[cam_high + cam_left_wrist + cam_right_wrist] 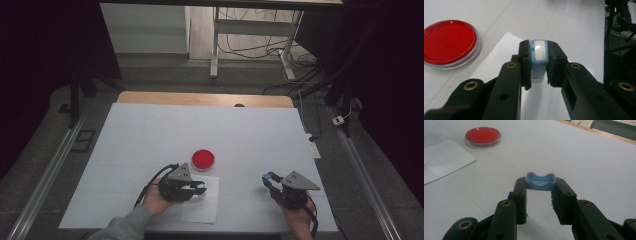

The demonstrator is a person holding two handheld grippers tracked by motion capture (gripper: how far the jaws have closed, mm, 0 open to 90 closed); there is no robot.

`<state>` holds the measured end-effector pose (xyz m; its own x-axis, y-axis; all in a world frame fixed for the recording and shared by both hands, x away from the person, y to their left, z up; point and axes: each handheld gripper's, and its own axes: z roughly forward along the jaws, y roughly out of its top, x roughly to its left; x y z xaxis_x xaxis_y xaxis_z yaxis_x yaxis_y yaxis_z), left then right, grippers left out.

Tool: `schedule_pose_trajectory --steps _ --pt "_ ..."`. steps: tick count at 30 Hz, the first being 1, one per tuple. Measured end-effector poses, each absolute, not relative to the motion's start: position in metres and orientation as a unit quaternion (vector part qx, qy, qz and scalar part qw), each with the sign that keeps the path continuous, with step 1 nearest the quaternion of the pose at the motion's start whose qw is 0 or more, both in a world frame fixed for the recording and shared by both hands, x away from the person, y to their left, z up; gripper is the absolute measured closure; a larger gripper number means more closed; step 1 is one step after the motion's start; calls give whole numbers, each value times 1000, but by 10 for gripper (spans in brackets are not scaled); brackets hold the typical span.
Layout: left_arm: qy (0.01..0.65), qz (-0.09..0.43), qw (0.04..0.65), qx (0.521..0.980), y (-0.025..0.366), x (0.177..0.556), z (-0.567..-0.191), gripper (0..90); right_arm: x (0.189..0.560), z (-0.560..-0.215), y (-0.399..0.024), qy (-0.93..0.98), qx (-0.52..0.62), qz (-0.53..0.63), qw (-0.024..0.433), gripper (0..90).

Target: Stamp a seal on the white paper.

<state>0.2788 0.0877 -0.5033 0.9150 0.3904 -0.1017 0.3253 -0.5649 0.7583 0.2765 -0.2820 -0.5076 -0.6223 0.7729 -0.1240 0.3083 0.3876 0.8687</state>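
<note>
White covering spreads over the table [150,135], with a strip of bare wood at its far edge and a dim floor of cables and desk legs beyond. Taking the red-filled round dish [203,159] as the landmark: a sheet of white paper [202,202] lies just nearer the person than the dish, and the left gripper [199,189] hovers over that sheet, close to the dish. Its jaws pinch a small light-blue piece with a white oval face [539,53]; the lower part of the piece is hidden between the jaws, so its full shape is hard to make out. The right gripper [268,178] sits well to the right of the dish, over bare covering. Its jaws clamp a light-blue cap-like piece [540,181], hollow, with a curved dip in its upper rim; its ends are covered by the jaw tips. From the high view both blue pieces are too small to read.
</note>
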Motion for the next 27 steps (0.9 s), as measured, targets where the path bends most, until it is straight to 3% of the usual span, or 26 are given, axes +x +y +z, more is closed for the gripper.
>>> schedule_pose_trajectory --steps 27 --pt "202 41 405 891 84 283 -514 755 276 -508 -283 787 344 438 267 653"
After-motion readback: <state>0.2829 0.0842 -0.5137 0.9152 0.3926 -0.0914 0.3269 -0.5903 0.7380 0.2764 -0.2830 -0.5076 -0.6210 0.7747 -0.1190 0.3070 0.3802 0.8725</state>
